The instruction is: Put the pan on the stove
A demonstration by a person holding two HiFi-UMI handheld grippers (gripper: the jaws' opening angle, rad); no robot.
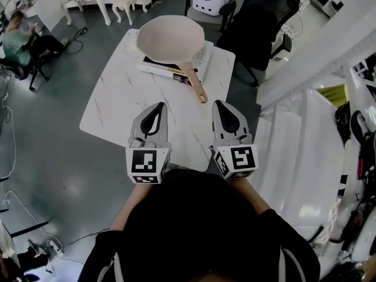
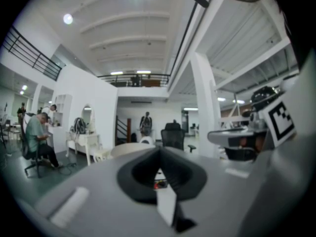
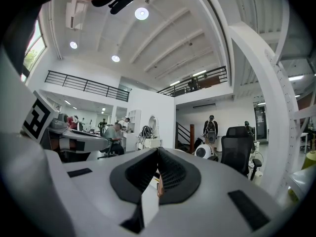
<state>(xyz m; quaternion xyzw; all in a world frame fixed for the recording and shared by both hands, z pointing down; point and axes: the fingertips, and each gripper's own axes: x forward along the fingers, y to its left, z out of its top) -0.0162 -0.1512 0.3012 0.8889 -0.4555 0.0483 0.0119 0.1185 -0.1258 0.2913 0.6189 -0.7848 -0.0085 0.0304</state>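
The person's dark top (image 1: 194,228) fills the bottom of the head view. Just ahead, the left gripper (image 1: 157,109) and right gripper (image 1: 222,107) are held side by side over the near edge of a white marbled table (image 1: 114,101), each with a black-and-white marker cube at its rear. Each gripper's own view shows its dark ribbed jaws pressed together with nothing between them.

Beyond the tips, the cream pan (image 1: 170,35) sits on a flat stove (image 1: 157,67) at the table's far end. Its wooden handle (image 1: 197,87) points back toward the right gripper without touching it. Print runs along the stove's near edge, too small to read.

Only the head view shows the tabletop and the glossy grey floor. The gripper views look level instead. They show a white beamed ceiling with round lamps, a railed mezzanine, a staircase and a standing person. A black office chair (image 1: 258,28) stands behind the table, and a seated person (image 1: 14,40) works far left.
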